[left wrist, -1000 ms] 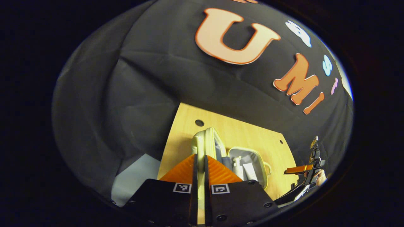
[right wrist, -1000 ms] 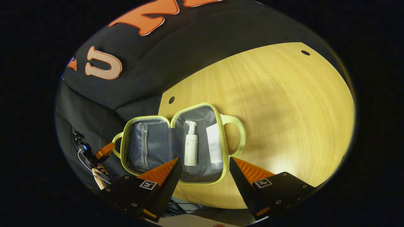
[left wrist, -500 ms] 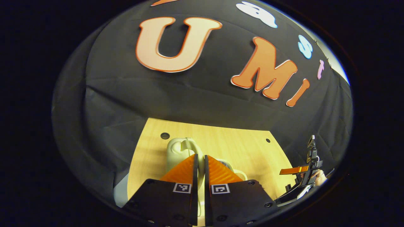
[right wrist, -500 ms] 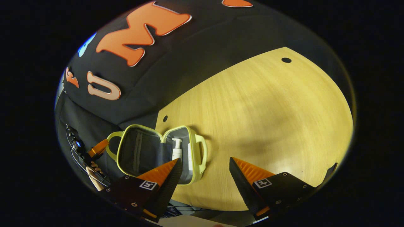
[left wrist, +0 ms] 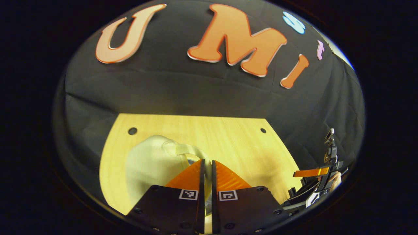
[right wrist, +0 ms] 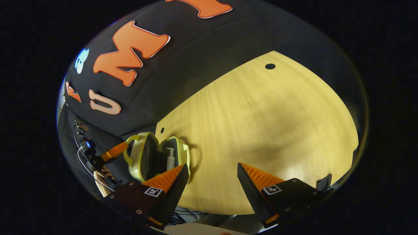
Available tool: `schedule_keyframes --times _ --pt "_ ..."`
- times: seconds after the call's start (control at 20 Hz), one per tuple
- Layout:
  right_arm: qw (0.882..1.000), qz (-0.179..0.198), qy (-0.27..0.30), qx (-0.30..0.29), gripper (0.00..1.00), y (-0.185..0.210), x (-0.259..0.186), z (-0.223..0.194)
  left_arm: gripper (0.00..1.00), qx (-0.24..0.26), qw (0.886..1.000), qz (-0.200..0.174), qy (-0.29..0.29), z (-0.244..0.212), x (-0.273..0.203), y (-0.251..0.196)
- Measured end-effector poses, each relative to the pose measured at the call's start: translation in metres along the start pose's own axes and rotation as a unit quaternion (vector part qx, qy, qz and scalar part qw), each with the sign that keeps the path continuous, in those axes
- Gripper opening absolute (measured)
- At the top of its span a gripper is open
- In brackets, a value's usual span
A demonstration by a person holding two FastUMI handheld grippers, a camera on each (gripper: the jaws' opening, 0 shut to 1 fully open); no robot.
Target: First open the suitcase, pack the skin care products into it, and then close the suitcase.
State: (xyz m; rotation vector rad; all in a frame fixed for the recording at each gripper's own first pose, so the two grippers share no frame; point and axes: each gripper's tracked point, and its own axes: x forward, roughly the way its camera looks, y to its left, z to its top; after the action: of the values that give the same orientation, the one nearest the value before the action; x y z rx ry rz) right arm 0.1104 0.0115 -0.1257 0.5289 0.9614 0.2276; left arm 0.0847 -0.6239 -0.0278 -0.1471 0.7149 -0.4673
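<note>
In the left gripper view, the left gripper (left wrist: pixel 206 164) is showing its fingers drawn narrow, nearly together, with a pale strip between them that looks like the lid's handle; whether both fingers are truly pressing on it I cannot tell. Just beyond them the suitcase (left wrist: pixel 153 163) is lying on the counter (left wrist: pixel 228 137), its pale outer shell turned toward the camera. In the right gripper view, the right gripper (right wrist: pixel 212 169) is hovering over bare counter with its fingers spread wide and nothing between them. Farther off, near the counter's edge, the suitcase's two halves are standing at a narrow angle, and a pump bottle (right wrist: pixel 169 158) is showing inside the half that rests on the counter. The closing step appears to be in hand: the lid is partly folded over. The next move probably calls for bringing the lid fully down onto the base without catching the bottle.
</note>
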Motion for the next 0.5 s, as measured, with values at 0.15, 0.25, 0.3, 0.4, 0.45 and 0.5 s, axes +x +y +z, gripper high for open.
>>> schedule_keyframes --times 0.15,0.25,0.3,0.4,0.45,0.5 --pt "1.0 -0.004 0.002 0.009 0.95 -0.021 -0.009 -0.004 0.07 0.015 0.999 0.003 0.038 -0.045 0.067 -0.034" --pt "1.0 -0.008 0.003 0.012 0.95 -0.033 -0.013 -0.006 0.09 0.021 0.997 0.017 0.071 -0.092 0.102 -0.049" --pt "1.0 -0.011 0.003 0.012 0.96 -0.039 -0.013 -0.008 0.09 0.023 0.996 0.028 0.082 -0.108 0.111 -0.051" --pt "1.0 -0.014 0.007 0.013 0.96 -0.048 -0.014 -0.011 0.1 0.017 0.996 0.041 0.082 -0.124 0.123 -0.055" --pt "1.0 -0.014 0.01 0.014 0.96 -0.052 -0.015 -0.013 0.09 0.012 0.996 0.044 0.078 -0.125 0.127 -0.058" --pt "1.0 -0.016 0.012 0.014 0.96 -0.056 -0.015 -0.013 0.1 0.01 0.996 0.051 0.075 -0.126 0.125 -0.053"
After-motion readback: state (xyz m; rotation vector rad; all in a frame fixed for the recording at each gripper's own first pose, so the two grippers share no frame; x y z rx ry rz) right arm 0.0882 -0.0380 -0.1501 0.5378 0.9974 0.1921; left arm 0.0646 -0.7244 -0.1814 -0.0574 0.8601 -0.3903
